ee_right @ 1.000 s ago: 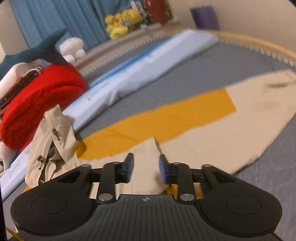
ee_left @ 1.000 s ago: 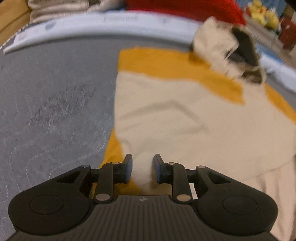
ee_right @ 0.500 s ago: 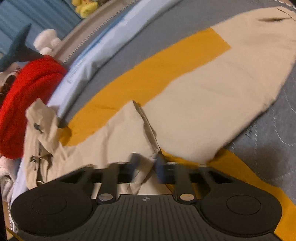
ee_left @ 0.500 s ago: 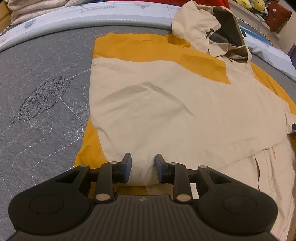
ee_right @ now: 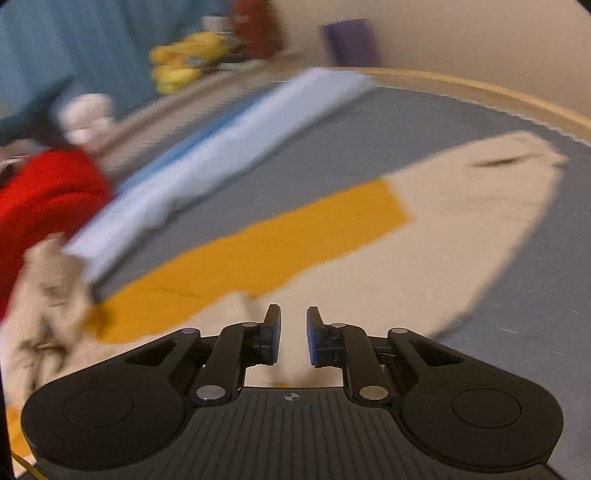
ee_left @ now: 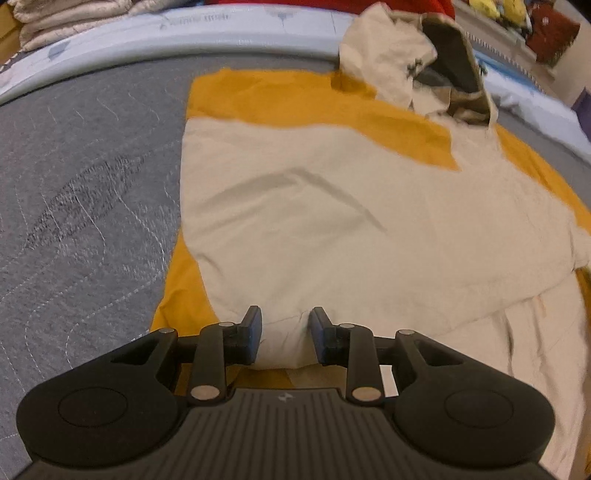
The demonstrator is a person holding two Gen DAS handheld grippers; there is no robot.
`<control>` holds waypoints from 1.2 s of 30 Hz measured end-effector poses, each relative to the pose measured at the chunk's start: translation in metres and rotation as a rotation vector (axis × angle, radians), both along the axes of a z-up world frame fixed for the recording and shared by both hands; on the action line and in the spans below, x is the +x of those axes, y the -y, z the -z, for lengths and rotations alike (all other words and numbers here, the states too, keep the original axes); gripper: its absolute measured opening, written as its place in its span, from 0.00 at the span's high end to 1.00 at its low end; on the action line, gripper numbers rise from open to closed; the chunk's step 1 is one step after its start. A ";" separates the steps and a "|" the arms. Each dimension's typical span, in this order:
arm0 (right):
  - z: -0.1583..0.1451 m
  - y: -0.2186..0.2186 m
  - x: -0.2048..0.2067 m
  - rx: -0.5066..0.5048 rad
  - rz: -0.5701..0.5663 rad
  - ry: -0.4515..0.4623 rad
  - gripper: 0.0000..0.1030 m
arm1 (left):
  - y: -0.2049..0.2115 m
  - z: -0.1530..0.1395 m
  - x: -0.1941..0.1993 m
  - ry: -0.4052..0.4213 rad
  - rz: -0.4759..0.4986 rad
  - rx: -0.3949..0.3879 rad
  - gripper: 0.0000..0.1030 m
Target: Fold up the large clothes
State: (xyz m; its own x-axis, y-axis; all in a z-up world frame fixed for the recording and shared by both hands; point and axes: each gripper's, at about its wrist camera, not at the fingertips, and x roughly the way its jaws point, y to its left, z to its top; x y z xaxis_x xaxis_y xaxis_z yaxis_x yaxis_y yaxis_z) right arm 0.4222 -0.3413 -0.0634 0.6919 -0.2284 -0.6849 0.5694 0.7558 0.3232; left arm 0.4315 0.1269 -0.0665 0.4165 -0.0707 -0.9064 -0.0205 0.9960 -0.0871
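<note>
A large beige and mustard-yellow hooded jacket [ee_left: 332, 206] lies spread on a grey quilted bed cover [ee_left: 81, 192], one side folded over the body. Its hood [ee_left: 417, 59] lies at the far edge. My left gripper [ee_left: 285, 332] is over the near hem with beige cloth between its parted fingers. In the right wrist view the jacket's sleeve [ee_right: 424, 229] stretches out to the right, beige with a yellow band. My right gripper [ee_right: 293, 332] sits low over the jacket with a narrow gap and beige cloth between its fingers. The view is blurred.
A pale blue folded sheet [ee_right: 207, 162] lies along the far edge of the bed. A red blanket [ee_right: 44, 199], soft toys [ee_right: 181, 62] and blue curtains are behind it. The wooden bed rim [ee_right: 480, 92] curves at the right. Beige blankets [ee_left: 66, 18] lie at the far left.
Both grippers moved with the jacket's fold and now sit lower and further back. The right wrist view swung up from the cloth towards the sleeve and the room.
</note>
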 end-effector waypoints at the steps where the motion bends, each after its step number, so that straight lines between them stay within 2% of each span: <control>1: 0.001 -0.004 0.005 0.028 -0.074 0.028 0.84 | 0.000 -0.003 0.000 0.013 -0.003 -0.011 0.68; 3: 0.012 -0.009 0.014 0.102 -0.196 0.032 0.71 | 0.001 0.000 0.000 0.007 -0.002 -0.005 0.68; 4: 0.022 -0.010 0.019 0.146 -0.235 -0.005 0.60 | 0.001 0.007 0.001 -0.013 -0.003 0.009 0.68; 5: 0.036 -0.011 0.025 0.179 -0.253 -0.074 0.58 | 0.001 0.013 0.001 -0.028 -0.003 0.015 0.68; 7: 0.056 -0.010 0.029 0.180 -0.235 -0.178 0.58 | 0.005 0.011 0.001 -0.024 0.002 0.032 0.68; 9: 0.057 -0.008 0.027 0.194 -0.221 -0.177 0.58 | 0.007 -0.003 0.000 0.011 0.006 0.011 0.65; 11: 0.047 -0.008 0.030 0.177 -0.232 -0.162 0.58 | 0.009 -0.008 -0.002 0.036 0.019 -0.005 0.56; 15: 0.035 -0.008 0.025 0.143 -0.205 -0.195 0.58 | 0.012 0.014 -0.005 -0.027 0.023 0.042 0.55; 18: 0.013 -0.002 0.016 0.146 -0.194 -0.133 0.58 | 0.018 -0.007 -0.009 0.031 0.024 0.043 0.55; 21: -0.020 -0.003 0.005 0.062 -0.219 -0.050 0.58 | 0.030 -0.035 -0.017 0.104 0.045 0.022 0.54; 24: -0.042 -0.001 -0.006 -0.003 -0.235 0.016 0.58 | 0.052 -0.053 -0.028 0.157 0.076 0.020 0.48; 29: -0.060 0.007 -0.025 -0.073 -0.254 0.077 0.58 | 0.085 -0.058 -0.046 0.205 0.123 0.064 0.47; 33: -0.066 0.017 -0.037 -0.089 -0.248 0.096 0.57 | 0.098 -0.062 -0.055 0.258 0.130 0.041 0.47; 36: -0.067 0.028 -0.047 -0.116 -0.237 0.104 0.57 | 0.105 -0.062 -0.056 0.277 0.126 0.052 0.47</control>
State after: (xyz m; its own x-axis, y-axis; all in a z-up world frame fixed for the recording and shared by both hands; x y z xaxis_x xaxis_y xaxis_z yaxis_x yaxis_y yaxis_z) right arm 0.3749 -0.3688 0.0038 0.8005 -0.1246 -0.5862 0.3409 0.8992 0.2743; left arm 0.3756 0.0221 -0.0046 0.6394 -0.0940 -0.7631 0.1207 0.9925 -0.0212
